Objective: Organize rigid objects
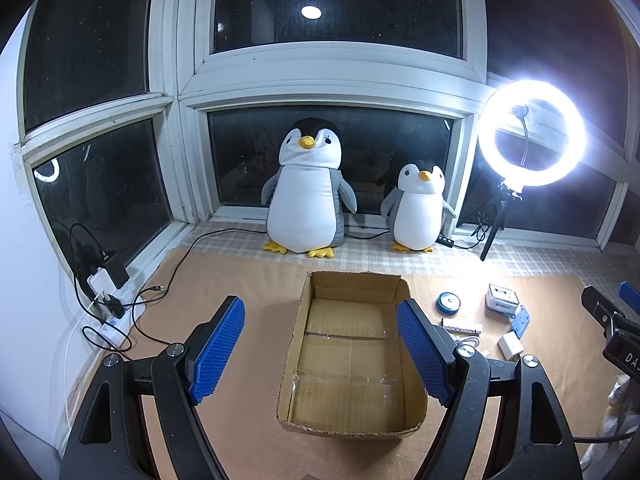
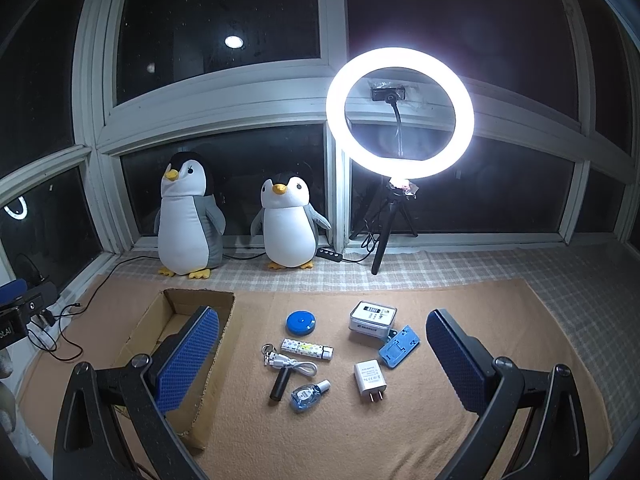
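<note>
An open cardboard box (image 1: 352, 426) lies empty on the tan mat; it also shows at the left of the right wrist view (image 2: 138, 334). Right of it lie several small items: a blue round case (image 2: 300, 323), a clear-cased white box (image 2: 373, 316), a blue stand (image 2: 399, 347), a patterned white tube (image 2: 307, 349), a white cable with keyring (image 2: 290, 364), a black cylinder (image 2: 280, 386), a small blue bottle (image 2: 309, 395) and a white charger plug (image 2: 370, 381). My left gripper (image 1: 320, 354) is open above the box. My right gripper (image 2: 320, 364) is open above the items.
Two plush penguins (image 1: 306, 192) (image 1: 418, 206) stand at the window. A lit ring light on a tripod (image 2: 400, 114) stands behind the items. A power strip with cables (image 1: 114, 312) lies at the left wall. A checked cloth (image 2: 480, 268) borders the mat.
</note>
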